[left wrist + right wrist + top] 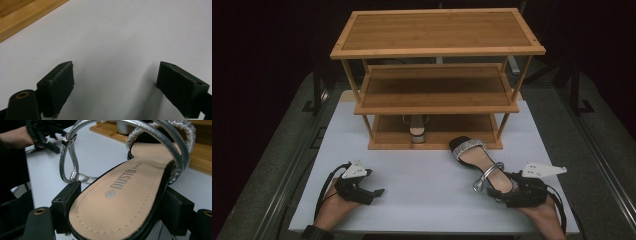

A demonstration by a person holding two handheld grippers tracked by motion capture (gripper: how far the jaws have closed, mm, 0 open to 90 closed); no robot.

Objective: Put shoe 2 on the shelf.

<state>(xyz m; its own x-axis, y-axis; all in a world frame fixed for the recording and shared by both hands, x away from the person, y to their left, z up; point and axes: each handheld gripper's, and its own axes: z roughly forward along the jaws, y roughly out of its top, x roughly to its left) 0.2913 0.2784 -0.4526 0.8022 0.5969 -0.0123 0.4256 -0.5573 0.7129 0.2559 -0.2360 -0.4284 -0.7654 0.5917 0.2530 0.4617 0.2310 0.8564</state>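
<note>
A three-tier bamboo shoe rack (437, 50) is set at the far edge of the white counter (412, 175); darkness surrounds the rack.

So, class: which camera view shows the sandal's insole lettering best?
The right gripper view: the sandal lies close between the right gripper pads, lettering readable. The high view shows the whole sandal, lettering too small.
</note>
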